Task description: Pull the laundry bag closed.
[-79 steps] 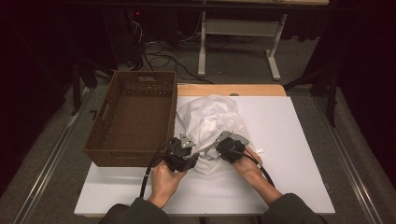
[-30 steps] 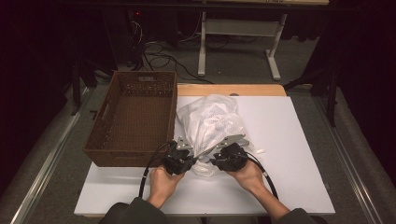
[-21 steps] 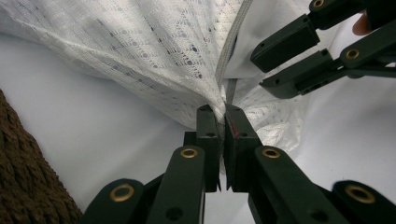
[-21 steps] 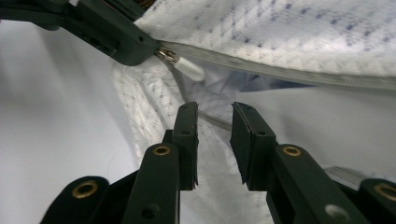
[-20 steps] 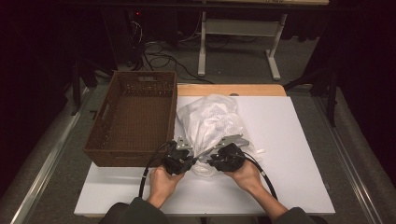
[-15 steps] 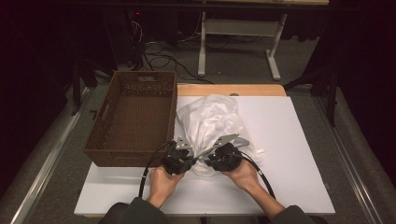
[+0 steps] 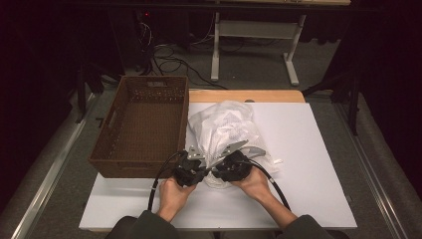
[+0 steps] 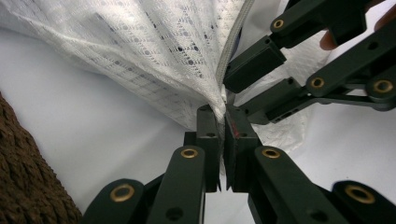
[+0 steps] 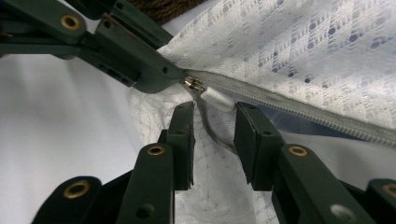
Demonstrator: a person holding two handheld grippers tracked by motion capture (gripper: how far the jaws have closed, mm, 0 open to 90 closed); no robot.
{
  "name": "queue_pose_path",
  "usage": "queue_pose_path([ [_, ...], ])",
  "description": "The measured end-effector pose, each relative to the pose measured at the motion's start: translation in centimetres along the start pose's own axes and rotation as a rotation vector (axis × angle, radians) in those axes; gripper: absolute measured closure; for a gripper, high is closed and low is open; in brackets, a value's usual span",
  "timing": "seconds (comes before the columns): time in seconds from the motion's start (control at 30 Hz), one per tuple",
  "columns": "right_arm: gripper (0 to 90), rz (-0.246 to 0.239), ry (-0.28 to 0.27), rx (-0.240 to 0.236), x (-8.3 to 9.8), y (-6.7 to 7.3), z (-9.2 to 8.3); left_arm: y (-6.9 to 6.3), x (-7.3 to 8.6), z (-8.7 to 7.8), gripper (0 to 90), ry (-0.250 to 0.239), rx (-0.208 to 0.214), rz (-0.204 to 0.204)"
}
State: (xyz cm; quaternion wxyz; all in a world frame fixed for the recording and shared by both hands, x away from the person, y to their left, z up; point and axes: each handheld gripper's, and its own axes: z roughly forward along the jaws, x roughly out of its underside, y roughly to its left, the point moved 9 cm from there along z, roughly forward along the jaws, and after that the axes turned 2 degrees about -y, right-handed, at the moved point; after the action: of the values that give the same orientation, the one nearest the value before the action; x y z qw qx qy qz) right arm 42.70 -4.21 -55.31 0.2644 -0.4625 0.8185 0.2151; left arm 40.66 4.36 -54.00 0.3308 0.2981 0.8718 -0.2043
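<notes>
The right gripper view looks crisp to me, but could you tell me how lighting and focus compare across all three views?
High view: the white table is brightly lit, the surroundings dark, and the mesh laundry bag is nearly washed out. Left gripper view: the bag's lace is sharp, but the wicker basket at the corner is soft. Right gripper view: the zipper pull is sharp, with slight glare.

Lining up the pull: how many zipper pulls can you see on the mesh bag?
1: the zipper pull hangs between the right gripper jaws, by the left gripper; others may be hidden.
</notes>
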Motion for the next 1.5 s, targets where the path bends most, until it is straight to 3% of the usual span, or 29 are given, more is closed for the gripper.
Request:
queue_pose_path([
  [0.33, 72.7, -0.031, 0.015, -0.012, 0.25, 0.50, -0.25, 0.13, 0.19, 0.20, 85.9, 0.012, -0.010, 0.009],
  [0.53, 79.9, -0.054, -0.007, 0.014, 0.02, 0.46, -0.36, 0.24, 0.24, 0.23, 85.9, 0.016, -0.010, 0.007],
  [0.77, 82.7, -0.081, -0.014, 0.002, -0.14, 0.94, -0.44, 0.05, 0.28, 0.48, 85.8, 0.015, -0.013, 0.008],
  [1.03, 86.1, -0.064, -0.001, 0.003, -0.09, 0.84, -0.05, 0.13, 0.37, 0.53, 85.9, 0.024, -0.016, 0.013],
  [1.5, 87.1, -0.084, -0.009, 0.021, -0.14, 0.76, -0.29, 0.40, 0.38, 0.47, 86.3, 0.025, -0.027, 0.018],
])
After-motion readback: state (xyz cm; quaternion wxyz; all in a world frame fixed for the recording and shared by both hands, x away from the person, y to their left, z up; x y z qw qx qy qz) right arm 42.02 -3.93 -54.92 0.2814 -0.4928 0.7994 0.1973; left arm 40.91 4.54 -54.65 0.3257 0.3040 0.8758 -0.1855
